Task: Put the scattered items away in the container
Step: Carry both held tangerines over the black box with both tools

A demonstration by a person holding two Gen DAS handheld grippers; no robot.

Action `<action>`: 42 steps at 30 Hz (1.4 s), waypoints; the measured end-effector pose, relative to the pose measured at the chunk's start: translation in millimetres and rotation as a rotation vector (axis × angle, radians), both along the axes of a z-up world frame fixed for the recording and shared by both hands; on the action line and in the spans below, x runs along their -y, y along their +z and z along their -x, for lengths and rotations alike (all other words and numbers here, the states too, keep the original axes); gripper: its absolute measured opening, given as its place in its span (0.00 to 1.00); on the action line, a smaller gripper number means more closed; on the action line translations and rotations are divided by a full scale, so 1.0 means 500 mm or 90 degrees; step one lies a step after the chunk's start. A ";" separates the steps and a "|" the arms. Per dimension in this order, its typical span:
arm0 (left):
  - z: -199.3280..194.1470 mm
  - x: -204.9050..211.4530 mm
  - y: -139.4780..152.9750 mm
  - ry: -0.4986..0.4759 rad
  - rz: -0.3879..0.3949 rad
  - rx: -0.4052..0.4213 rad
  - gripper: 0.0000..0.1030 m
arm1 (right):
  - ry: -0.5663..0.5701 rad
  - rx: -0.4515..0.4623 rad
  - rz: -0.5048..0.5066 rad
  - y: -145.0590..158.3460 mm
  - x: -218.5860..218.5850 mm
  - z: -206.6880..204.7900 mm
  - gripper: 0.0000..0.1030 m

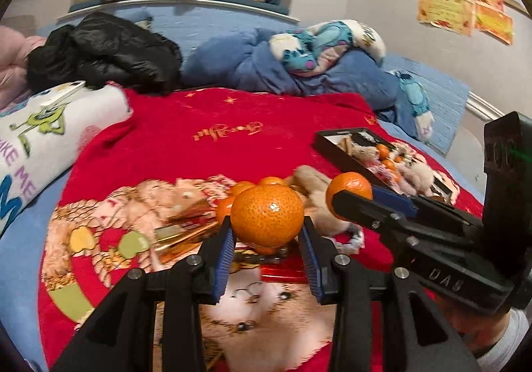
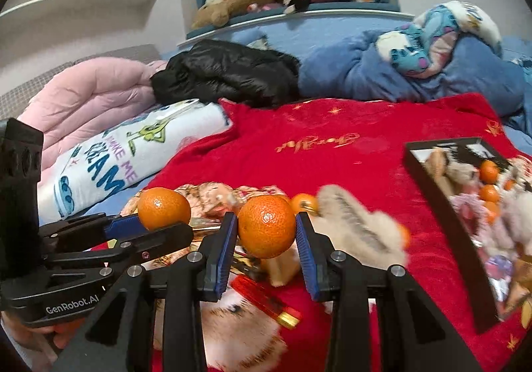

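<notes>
Each tangerine pinched between fingers

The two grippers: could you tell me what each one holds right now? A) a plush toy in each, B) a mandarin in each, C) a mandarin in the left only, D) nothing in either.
B: the left gripper is clamped on a mandarin, and the right gripper on another mandarin.
</notes>
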State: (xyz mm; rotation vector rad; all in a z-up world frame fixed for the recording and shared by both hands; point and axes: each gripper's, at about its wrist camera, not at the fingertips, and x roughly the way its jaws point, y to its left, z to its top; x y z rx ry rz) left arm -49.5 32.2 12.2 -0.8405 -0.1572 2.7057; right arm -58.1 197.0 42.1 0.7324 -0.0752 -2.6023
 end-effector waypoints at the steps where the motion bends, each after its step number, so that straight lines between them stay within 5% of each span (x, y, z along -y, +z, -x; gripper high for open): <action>1: 0.000 -0.012 0.000 -0.013 -0.001 0.003 0.38 | -0.009 0.002 0.002 0.000 -0.016 -0.001 0.33; 24: 0.028 -0.397 -0.001 -0.140 -0.011 0.008 0.38 | -0.232 -0.022 0.044 0.029 -0.450 -0.088 0.34; 37: 0.061 -0.552 -0.024 -0.196 0.013 0.030 0.38 | -0.253 0.011 0.058 -0.004 -0.550 -0.080 0.34; 42: 0.111 -0.561 -0.017 -0.196 -0.016 0.063 0.38 | -0.254 0.029 0.071 -0.007 -0.596 -0.037 0.34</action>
